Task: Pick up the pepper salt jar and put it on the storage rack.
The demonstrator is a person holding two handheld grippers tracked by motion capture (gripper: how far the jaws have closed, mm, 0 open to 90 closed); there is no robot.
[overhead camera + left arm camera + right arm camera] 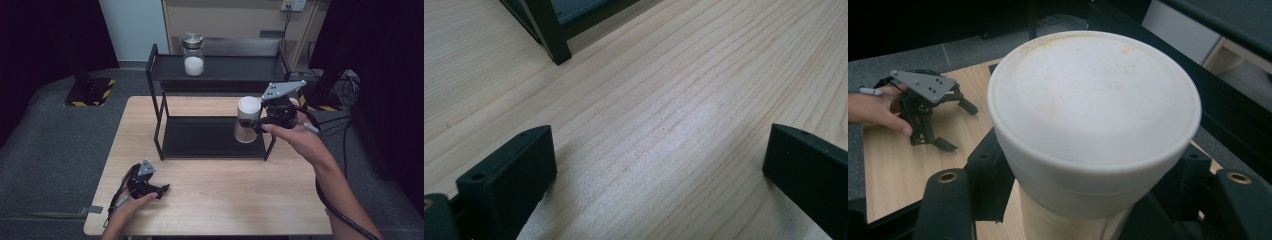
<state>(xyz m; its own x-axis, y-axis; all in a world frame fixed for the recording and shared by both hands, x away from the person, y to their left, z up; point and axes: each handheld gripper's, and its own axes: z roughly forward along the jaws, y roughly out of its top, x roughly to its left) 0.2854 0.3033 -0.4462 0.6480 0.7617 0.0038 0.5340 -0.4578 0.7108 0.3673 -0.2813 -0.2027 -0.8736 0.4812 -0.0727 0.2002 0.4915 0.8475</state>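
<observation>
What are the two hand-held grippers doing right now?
Left hand-held gripper: open, empty, resting on the wooden table.
Right hand-held gripper: shut on the white-lidded cylindrical jar.

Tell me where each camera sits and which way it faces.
High view: above the person's side, looking forward and down at the table and black rack; both forearms show.
Left gripper view: on the left tool, looking along open jaws at tabletop.
Right gripper view: on the right tool, facing the white-lidded jar it grips.
Shared: high and right gripper views both show jar and left tool.
</observation>
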